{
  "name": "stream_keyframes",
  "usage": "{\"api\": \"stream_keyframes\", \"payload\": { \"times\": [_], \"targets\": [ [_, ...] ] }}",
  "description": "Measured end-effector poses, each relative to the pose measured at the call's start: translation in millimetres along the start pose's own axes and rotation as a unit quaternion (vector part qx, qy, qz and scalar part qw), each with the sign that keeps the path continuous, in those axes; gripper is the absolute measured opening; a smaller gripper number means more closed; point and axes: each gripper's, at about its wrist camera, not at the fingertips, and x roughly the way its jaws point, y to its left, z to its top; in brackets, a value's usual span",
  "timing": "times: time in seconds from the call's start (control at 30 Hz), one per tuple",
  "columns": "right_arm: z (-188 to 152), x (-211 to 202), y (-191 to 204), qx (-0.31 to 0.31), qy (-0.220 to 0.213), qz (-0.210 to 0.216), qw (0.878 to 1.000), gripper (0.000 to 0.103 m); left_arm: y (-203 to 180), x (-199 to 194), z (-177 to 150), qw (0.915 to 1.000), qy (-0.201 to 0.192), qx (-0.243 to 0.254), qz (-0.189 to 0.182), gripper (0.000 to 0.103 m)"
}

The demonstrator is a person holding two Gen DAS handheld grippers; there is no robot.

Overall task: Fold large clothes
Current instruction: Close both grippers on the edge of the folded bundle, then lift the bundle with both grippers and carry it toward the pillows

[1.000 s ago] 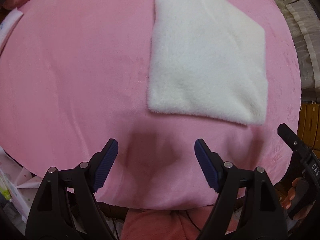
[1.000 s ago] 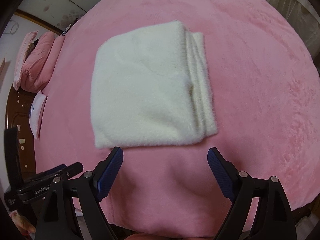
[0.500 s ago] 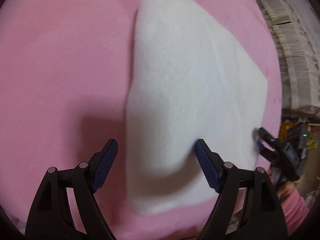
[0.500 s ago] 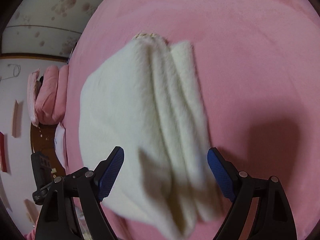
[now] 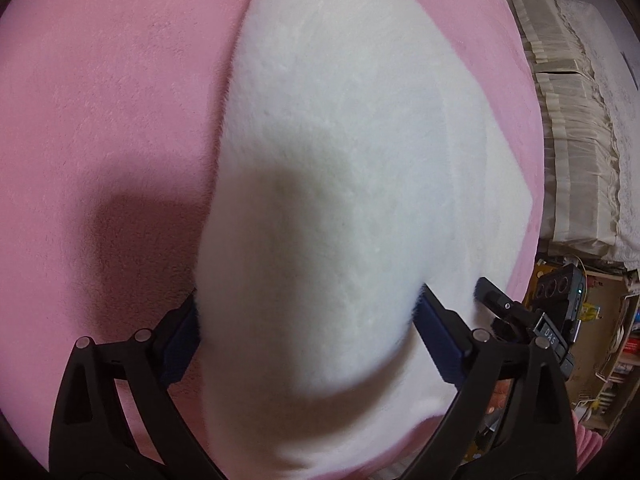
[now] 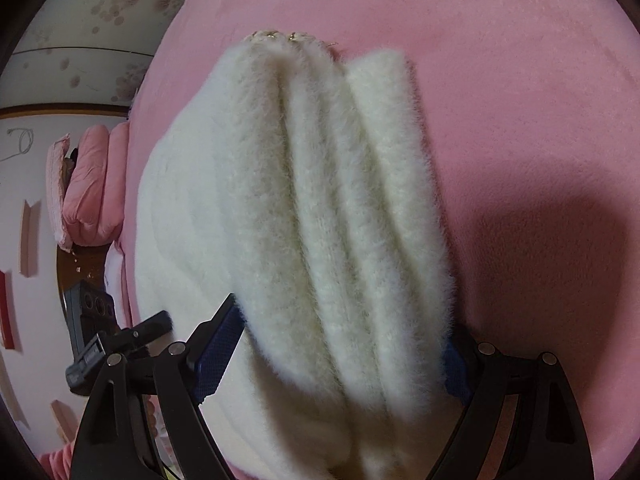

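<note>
White fleece garment (image 5: 360, 160), folded into layers, lies on pink bed (image 5: 100, 100). Judgement: take every layer at the near edge before lifting. Left hand-held gripper (image 5: 308, 332) is opening, right hand-held gripper (image 6: 344, 356) closing; both straddle the garment's near edge, neither visibly pinching.

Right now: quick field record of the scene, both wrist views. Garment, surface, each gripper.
garment: white fluffy garment, folded into a thick stack, layered edges visible in the right wrist view
surface: pink plush bed cover, garment lies on it
left gripper: jaws opening, straddling the garment's near left part, not clamped
right gripper: jaws closing around the layered edge, fabric between them, firm pinch not confirmed
background: pink pillows at far left, cream pleated curtain at right
</note>
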Motion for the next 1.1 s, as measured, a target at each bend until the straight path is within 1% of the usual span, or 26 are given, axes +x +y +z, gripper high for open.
{"api": "stream_keyframes", "payload": {
  "times": [0.03,0.1,0.13,0.17,0.2,0.3,0.37,0.43,0.5,0.6,0.7,0.8,0.87,0.97,1.1],
  "targets": [
    [2,0,4,0.000,-0.001,-0.002,1.000,0.077,-2,-1,-1,1.0000,-0.001,0.001,0.005,0.090],
    [4,-3,16,0.006,-0.007,-0.009,1.000,0.064,-13,-3,-2,0.9997,-0.006,0.011,0.020,0.083],
    [4,-6,23,0.008,-0.010,-0.010,1.000,0.060,-17,-5,-5,0.9994,-0.011,0.017,0.026,0.077],
    [4,-8,26,0.006,-0.010,-0.010,1.000,0.052,-25,-7,-7,0.9991,-0.015,0.024,0.033,0.072],
    [5,-11,31,0.000,-0.010,-0.010,1.000,0.046,-32,-11,-12,0.9984,-0.022,0.032,0.042,0.070],
    [4,-18,46,-0.023,-0.005,-0.011,1.000,0.040,-47,-21,-27,0.9952,-0.043,0.042,0.077,0.062],
    [2,-23,59,-0.043,-0.003,-0.018,0.999,0.038,-59,-31,-41,0.9920,-0.057,0.051,0.100,0.056],
    [-2,-29,71,-0.046,-0.006,-0.017,0.999,0.038,-68,-39,-52,0.9912,-0.057,0.050,0.109,0.055],
    [-12,-39,82,-0.053,-0.005,-0.015,0.998,0.037,-73,-46,-70,0.9913,-0.052,0.044,0.112,0.054],
    [-31,-55,88,-0.072,0.001,-0.023,0.997,0.036,-73,-61,-109,0.9925,-0.055,0.027,0.106,0.053],
    [-51,-72,89,-0.064,0.012,0.003,0.998,0.036,-76,-77,-152,0.9922,-0.056,0.008,0.112,0.052],
    [-77,-88,97,-0.087,0.023,0.011,0.996,0.036,-85,-90,-189,0.9920,-0.052,-0.001,0.115,0.051],
    [-89,-95,101,-0.088,0.033,0.020,0.995,0.036,-91,-100,-212,0.9911,-0.059,-0.004,0.119,0.051],
    [-102,-99,111,-0.101,0.044,0.025,0.994,0.036,-96,-112,-237,0.9896,-0.075,-0.010,0.123,0.050],
    [-109,-97,122,-0.116,0.053,0.043,0.991,0.036,-100,-142,-269,0.9857,-0.112,-0.024,0.124,0.050]
  ]
}}
